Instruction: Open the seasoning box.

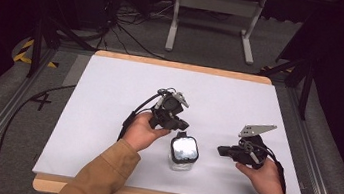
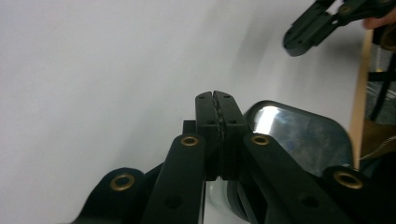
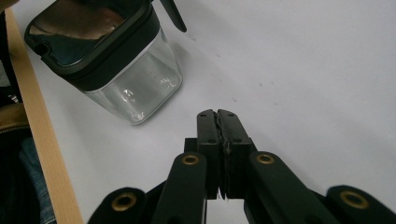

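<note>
Jar (image 1: 184,153) stands upright on the white surface (image 1: 106,118), near its front edge and between the two hands — a clear, square-sided container with a dark lid (image 3: 88,32) seated on top. From the right gripper view the lid looks fully pressed down on the rim, and the glass body below it seems empty, though reflections make that hard to confirm.

Left tongs (image 1: 180,124) hover just beside the jar, close to the lid's back edge; in the left gripper view their jaws are pressed flat together with nothing between them, and the lid (image 2: 303,135) lies right next to and below them. Whether they touch the lid I cannot tell. Right tongs (image 1: 223,150) sit near the jar's other side, apart from it, pointing toward it; their jaws are likewise closed on nothing.

As for progress, I judge the work to be at an early or in-between stage — neither tool has hold of the jar, and the lid is on. If opening is the aim, all of it is left: steadying the body, gripping the lid, lifting it off. If closing was the aim, it looks done.
</note>
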{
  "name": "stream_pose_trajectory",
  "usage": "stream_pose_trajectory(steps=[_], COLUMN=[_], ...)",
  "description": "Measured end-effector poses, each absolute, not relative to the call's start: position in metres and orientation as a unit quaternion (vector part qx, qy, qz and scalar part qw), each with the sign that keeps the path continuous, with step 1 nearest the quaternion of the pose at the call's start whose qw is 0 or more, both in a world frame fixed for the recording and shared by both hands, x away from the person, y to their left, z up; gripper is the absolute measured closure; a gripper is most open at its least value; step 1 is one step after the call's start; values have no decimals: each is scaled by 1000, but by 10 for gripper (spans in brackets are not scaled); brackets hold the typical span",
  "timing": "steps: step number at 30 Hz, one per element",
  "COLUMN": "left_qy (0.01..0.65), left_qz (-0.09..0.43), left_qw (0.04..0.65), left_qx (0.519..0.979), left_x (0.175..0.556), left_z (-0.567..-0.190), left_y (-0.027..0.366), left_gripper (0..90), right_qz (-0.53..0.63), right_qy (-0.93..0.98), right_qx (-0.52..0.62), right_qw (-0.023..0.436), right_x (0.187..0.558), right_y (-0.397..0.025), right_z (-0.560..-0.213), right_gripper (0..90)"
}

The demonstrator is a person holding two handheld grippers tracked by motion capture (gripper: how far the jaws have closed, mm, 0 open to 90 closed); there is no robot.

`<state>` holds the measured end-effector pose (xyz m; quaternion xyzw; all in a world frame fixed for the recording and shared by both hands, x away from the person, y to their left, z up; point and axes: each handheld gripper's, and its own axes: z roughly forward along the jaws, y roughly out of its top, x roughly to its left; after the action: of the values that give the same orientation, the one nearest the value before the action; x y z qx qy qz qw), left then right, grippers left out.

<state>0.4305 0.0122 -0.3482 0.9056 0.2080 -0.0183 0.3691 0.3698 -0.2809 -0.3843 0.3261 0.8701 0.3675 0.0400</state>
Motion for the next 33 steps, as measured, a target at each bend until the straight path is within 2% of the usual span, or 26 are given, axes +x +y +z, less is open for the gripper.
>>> stream_pose_trajectory(steps=[8, 27, 33], left_qy=[205, 213, 214], left_qz=[-30, -35, -35], left_qw=[348, 364, 365], left_qx=[914, 906, 906], left_x=[430, 432, 432], left_z=[-348, -352, -353], left_y=[11, 11, 12], left_gripper=[897, 900, 900], right_qz=[369, 372, 383], right_qy=[870, 875, 880], right_qx=[323, 308, 281], right_qw=[41, 39, 24], right_x=[370, 366, 360], right_y=[-280, -271, -260], right_z=[-384, -383, -377], right_gripper=[881, 885, 890])
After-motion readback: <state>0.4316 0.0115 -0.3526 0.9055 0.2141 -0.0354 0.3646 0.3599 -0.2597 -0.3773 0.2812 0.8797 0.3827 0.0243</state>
